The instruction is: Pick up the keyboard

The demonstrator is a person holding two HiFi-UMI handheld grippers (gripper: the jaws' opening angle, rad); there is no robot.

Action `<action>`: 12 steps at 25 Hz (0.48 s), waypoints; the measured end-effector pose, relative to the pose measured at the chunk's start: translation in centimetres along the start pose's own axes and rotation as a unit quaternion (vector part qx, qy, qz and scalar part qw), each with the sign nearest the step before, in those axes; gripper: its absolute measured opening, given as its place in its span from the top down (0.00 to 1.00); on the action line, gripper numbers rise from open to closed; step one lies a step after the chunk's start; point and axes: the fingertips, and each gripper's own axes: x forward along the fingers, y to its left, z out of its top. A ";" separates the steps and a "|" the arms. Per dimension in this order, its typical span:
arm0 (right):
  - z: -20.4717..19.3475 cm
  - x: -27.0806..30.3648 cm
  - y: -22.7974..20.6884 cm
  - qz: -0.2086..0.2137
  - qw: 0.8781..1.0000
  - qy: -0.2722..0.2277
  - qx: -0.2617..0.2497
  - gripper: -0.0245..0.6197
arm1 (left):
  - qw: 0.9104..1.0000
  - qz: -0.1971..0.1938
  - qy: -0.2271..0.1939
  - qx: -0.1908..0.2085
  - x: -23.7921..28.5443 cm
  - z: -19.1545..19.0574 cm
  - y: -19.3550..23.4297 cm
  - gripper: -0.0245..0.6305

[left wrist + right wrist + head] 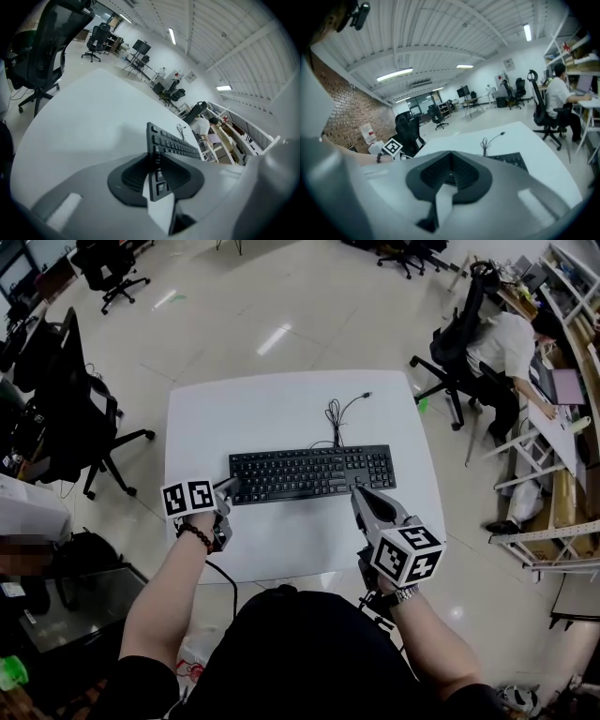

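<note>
My head camera looks steeply down from above my arms and takes in the whole white table (281, 409) and the floor around it. The camera on my left gripper (228, 488) sits low and very near, sighting along the keyboard (176, 144) from its left end. The one on my right gripper (358, 491) looks low across the table from its near right side. All three share the keyboard and tabletop.
</note>
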 end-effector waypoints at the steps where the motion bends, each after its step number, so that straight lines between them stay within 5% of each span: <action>1: -0.6 0.4 -0.2 0.003 1.000 0.007 0.018 0.96 | 1.000 -0.003 -0.002 0.001 -0.5 0.1 -0.5 0.83; 6: -4.4 2.0 -2.1 0.025 0.986 0.038 0.161 0.83 | 1.000 -0.021 -0.011 0.009 -2.4 0.8 -3.3 0.85; 12: -10.5 4.2 -5.4 0.035 0.921 0.044 0.386 0.63 | 0.999 -0.027 -0.011 0.020 -3.6 1.3 -5.5 0.85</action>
